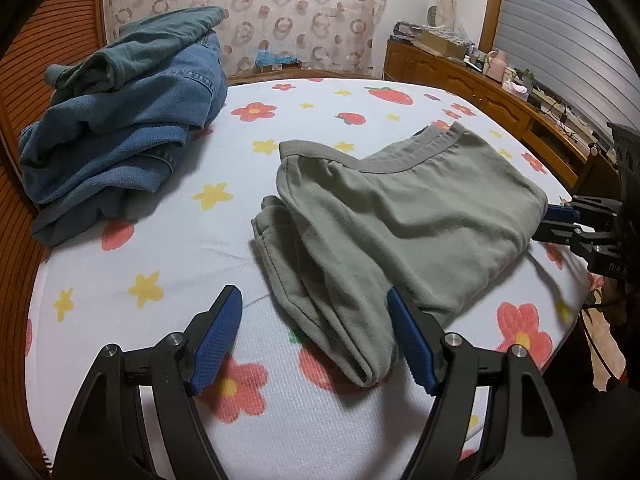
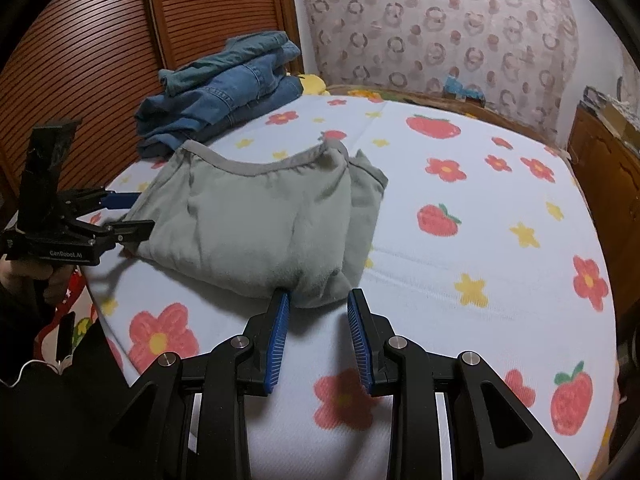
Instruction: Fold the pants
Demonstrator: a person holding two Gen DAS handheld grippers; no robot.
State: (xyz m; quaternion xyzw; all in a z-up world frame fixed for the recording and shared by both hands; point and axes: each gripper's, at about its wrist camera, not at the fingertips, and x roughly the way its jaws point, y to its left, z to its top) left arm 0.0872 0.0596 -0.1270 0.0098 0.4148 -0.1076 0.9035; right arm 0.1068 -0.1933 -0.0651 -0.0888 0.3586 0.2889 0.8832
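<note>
Right gripper (image 2: 318, 304): jaws spread, straddling near corner of folded grey-green cotton pants (image 2: 256, 220) at 12 o'clock. Left gripper (image 1: 314, 304): jaws spread wide, pants' leg fold between them. Pants on flower-print bed (image 2: 460, 248), long axis 10–4 in left wrist view.

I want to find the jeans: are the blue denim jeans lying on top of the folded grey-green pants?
No, the blue denim jeans sit in their own heap, apart from the folded grey-green pants, with flowery bedsheet between.
</note>
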